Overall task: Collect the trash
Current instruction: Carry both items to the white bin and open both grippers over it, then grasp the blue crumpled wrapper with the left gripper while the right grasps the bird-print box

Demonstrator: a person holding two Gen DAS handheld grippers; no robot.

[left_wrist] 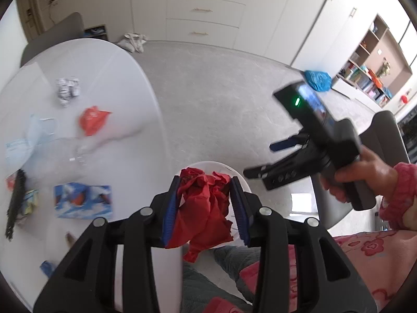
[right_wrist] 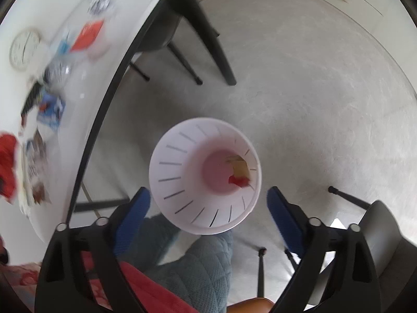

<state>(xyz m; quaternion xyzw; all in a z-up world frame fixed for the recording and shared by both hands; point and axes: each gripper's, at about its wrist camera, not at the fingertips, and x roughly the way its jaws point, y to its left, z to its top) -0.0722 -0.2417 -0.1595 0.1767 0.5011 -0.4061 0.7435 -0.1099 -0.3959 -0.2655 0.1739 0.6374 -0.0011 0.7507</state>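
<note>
So the big round white worktop [left_wrist: 78, 83] has plenty of litter on it: a crumpled silver foil ball [left_wrist: 67, 91], an orange plastic wrapper [left_wrist: 92, 120] and a blue printed packet [left_wrist: 83, 200], all lying apart from each other. Beside the worktop on the grey floor sits the white slotted plastic bin [right_wrist: 182, 172], with a couple of scraps already at the bottom.

The left claw [left_wrist: 206, 203] is pinching a wad of crumpled red paper [left_wrist: 206, 208] right over the bin's rim, pads pressing it on both sides. That stuff looks featherlight, soft and springy, so I'd guess it squashes easily and just drops; grabbing it across the bulkiest middle seems safest.

The right claw [right_wrist: 208, 208] is spread wide with nothing in it, hanging above the bin mouth.
</note>
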